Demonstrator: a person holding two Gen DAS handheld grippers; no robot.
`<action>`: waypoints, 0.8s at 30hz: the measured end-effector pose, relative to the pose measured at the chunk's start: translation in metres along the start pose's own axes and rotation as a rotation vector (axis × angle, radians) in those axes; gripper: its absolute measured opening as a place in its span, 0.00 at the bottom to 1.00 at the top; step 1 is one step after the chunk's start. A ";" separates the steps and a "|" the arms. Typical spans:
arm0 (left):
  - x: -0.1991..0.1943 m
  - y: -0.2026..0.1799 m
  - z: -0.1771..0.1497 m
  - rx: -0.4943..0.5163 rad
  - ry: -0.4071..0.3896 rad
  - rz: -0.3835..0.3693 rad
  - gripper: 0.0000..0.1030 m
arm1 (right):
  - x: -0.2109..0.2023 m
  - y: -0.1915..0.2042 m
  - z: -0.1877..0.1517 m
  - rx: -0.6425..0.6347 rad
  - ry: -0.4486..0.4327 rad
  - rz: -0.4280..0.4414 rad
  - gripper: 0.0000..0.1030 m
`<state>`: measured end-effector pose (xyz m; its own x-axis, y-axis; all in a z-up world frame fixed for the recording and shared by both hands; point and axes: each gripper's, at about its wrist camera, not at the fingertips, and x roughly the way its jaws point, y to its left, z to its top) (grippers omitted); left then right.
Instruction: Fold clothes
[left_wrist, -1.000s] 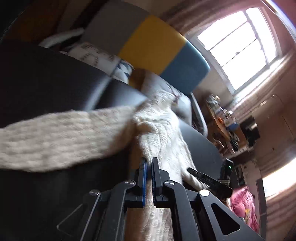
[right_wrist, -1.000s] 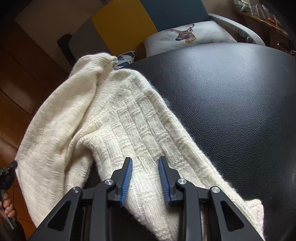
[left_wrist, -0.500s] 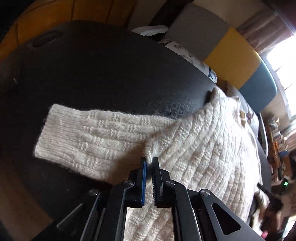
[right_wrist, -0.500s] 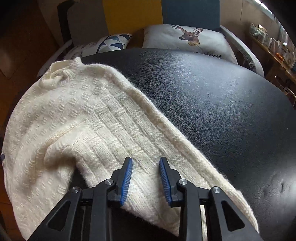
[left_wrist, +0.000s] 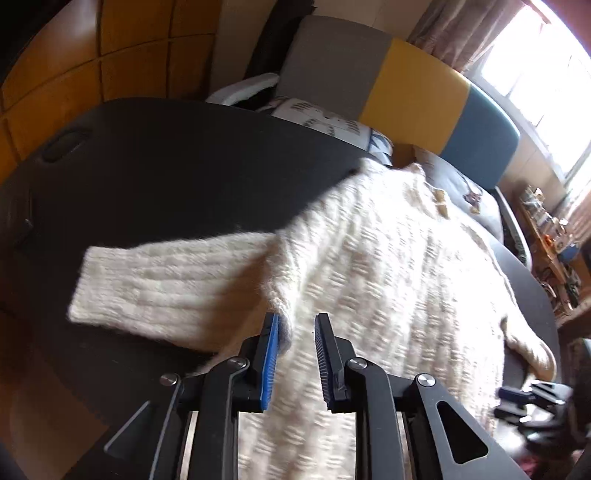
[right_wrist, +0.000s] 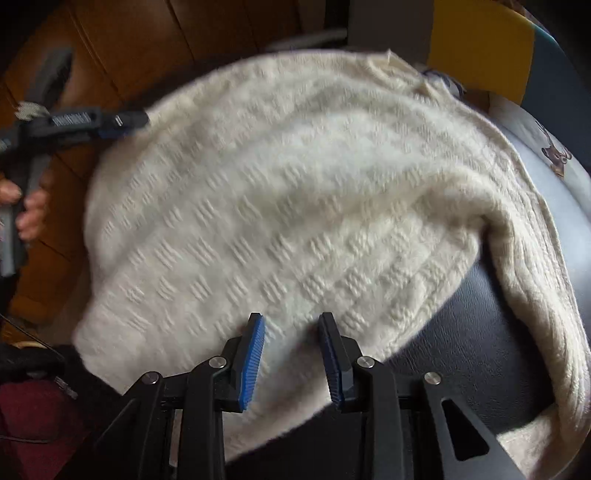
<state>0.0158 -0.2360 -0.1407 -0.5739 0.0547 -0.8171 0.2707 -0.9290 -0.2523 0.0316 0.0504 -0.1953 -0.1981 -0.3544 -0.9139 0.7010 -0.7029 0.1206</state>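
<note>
A cream knit sweater (left_wrist: 388, 266) lies spread on the black table (left_wrist: 177, 177), one sleeve (left_wrist: 166, 284) stretched out to the left. The left gripper (left_wrist: 295, 354) stands with its jaws apart over the sweater's near edge, gripping nothing. The right gripper (right_wrist: 291, 354), jaws likewise apart, hovers over the sweater's near hem

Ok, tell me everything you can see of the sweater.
The sweater is cream-white, a thick, fuzzy knit with a raised block-and-rib pattern. It lies spread on the black table, mostly flat, with one sleeve stretched out to the side, its cuff end on the table. In the right wrist view the other side is bunched into a fold, and the neckline sits at the far edge by the sofa. The left gripper and right gripper are both open over its near edge, gripping nothing.
</note>
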 end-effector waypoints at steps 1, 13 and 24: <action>0.001 -0.006 -0.004 0.011 0.005 -0.006 0.22 | -0.003 -0.005 -0.004 0.007 0.006 -0.014 0.29; 0.024 -0.072 -0.044 0.103 0.128 -0.174 0.37 | -0.048 -0.081 -0.070 0.297 -0.021 -0.100 0.31; 0.002 0.057 -0.045 -0.288 0.059 -0.010 0.47 | -0.069 -0.038 -0.032 0.291 -0.241 -0.025 0.43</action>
<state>0.0649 -0.2721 -0.1799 -0.5341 0.0919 -0.8404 0.4785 -0.7866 -0.3901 0.0406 0.1214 -0.1493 -0.3930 -0.4453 -0.8045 0.4771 -0.8467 0.2356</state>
